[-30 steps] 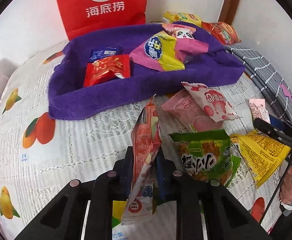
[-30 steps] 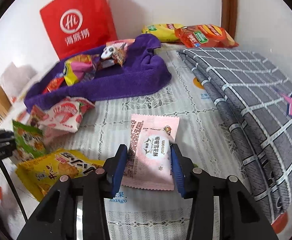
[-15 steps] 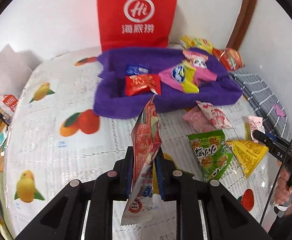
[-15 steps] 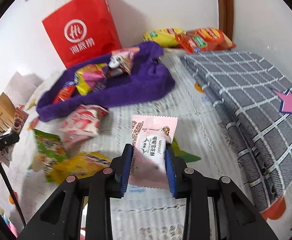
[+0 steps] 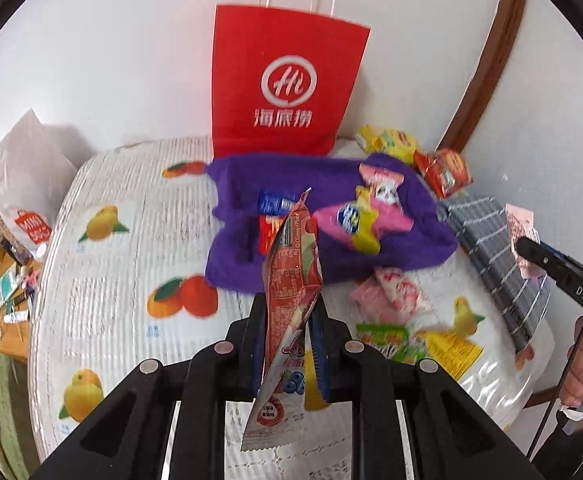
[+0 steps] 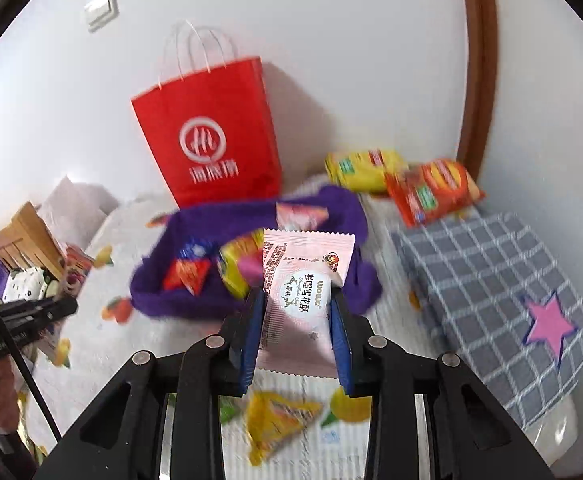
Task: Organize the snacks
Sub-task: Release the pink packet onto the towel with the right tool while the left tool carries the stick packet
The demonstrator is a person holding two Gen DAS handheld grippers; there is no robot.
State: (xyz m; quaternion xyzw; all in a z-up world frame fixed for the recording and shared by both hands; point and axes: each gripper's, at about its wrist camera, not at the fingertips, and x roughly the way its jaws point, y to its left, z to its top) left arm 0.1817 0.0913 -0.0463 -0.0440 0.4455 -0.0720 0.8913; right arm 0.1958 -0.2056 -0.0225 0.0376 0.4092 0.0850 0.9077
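My left claw (image 5: 289,330) is clenched on a long red snack packet (image 5: 291,280), held upright between the pads with "Disney" legible near its top edge and blueberries printed near its lower end, which hangs below the jaws. My right claw (image 6: 297,322) grips a pale pink packet (image 6: 305,280) flat between its blue pads (image 6: 253,324), the brand "wowo" and a line of Chinese characters readable upside down on its white oval label. Just beyond and below the left claw, on the fruit-printed bedsheet (image 5: 111,280), lie a green packet (image 5: 383,338), a yellow packet (image 5: 449,346) and a pink packet (image 5: 395,296), all to the right of my left jaws. Farther ahead of both claws sits a purple towel (image 5: 243,264) bunched like a tray, holding a blue packet (image 5: 273,202), a red packet (image 5: 269,232), a pink-and-yellow packet (image 5: 357,224) and a panda-faced packet (image 5: 383,184). To the right of the right claw a grey checked blanket (image 6: 487,280) carries a pink star. Behind the towel lie a yellow chip bag (image 6: 361,170) and an orange chip bag (image 6: 431,190), and against the wall stands a red paper bag (image 5: 287,84) marked "Hi" above three white Chinese characters.
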